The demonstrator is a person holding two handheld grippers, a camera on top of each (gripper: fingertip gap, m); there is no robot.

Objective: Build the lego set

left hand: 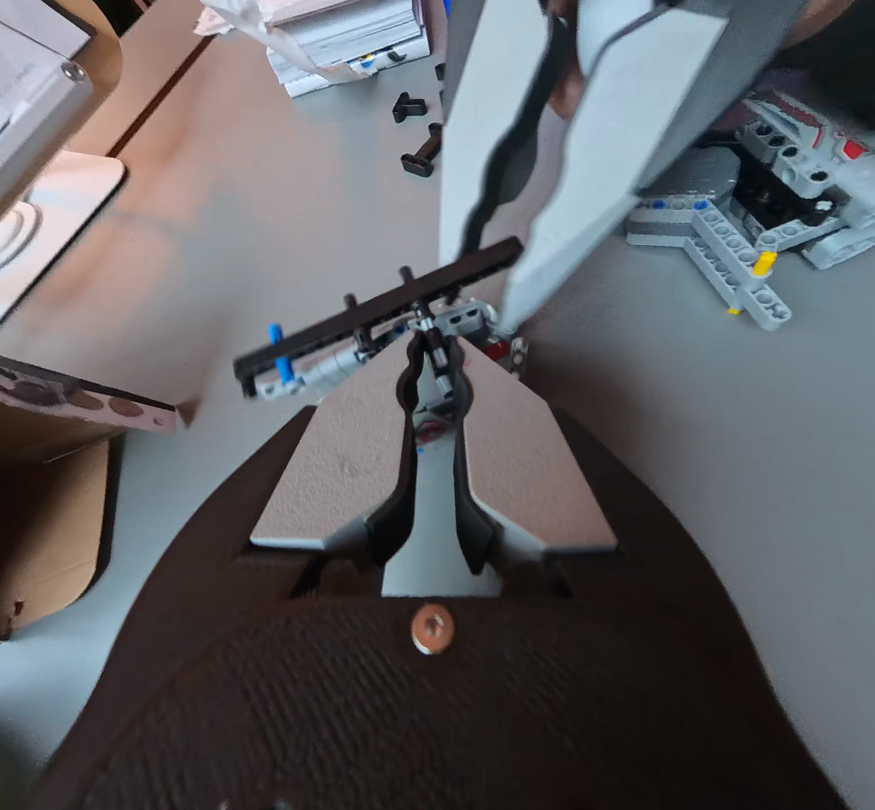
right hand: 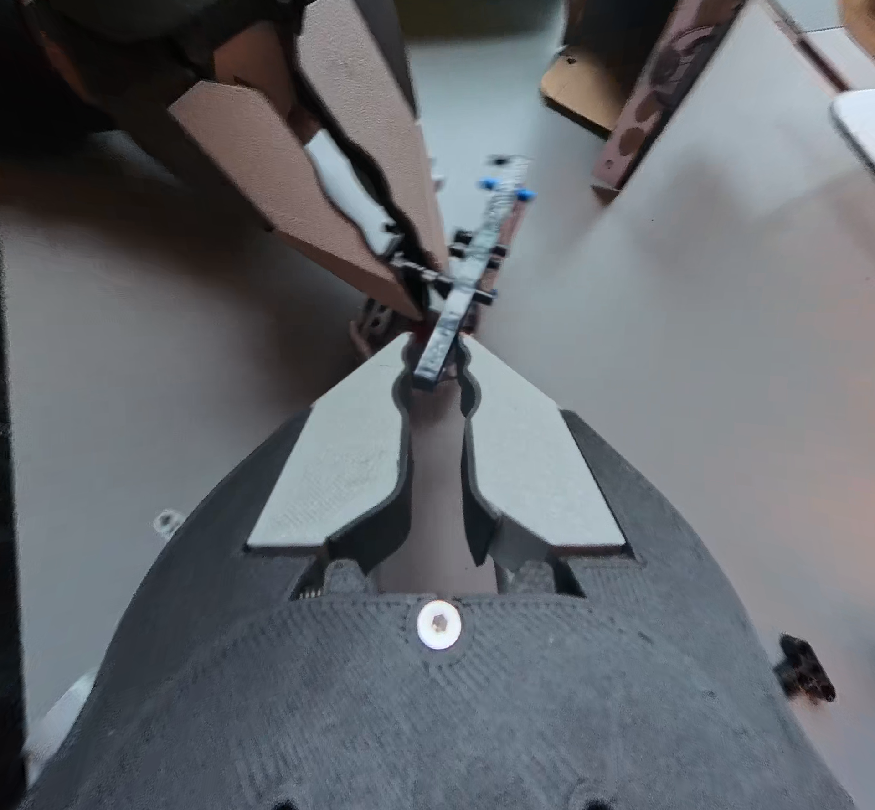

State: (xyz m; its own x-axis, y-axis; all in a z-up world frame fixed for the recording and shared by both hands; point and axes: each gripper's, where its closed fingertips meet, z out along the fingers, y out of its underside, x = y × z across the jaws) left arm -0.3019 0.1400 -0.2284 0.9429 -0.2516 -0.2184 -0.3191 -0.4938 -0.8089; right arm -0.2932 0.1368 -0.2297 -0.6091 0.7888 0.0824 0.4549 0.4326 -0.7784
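Mid-build: my left gripper [left hand: 433, 351] fingers clamp the sub-assembly [left hand: 331, 361], right gripper [right hand: 433, 361] fingers pinch its black beam [right hand: 438, 351]; grey chassis [left hand: 738, 238] and loose black pieces [left hand: 409, 107] wait on the worktop [left hand: 284, 219].

Each camera sits on the back of its own gripper and looks forward and down along the two fingers, very close to the grey desk [left hand: 663, 455]. The two views face each other. Both see the same long black lego beam [left hand: 379, 309] [right hand: 454, 309] in the middle, close up.
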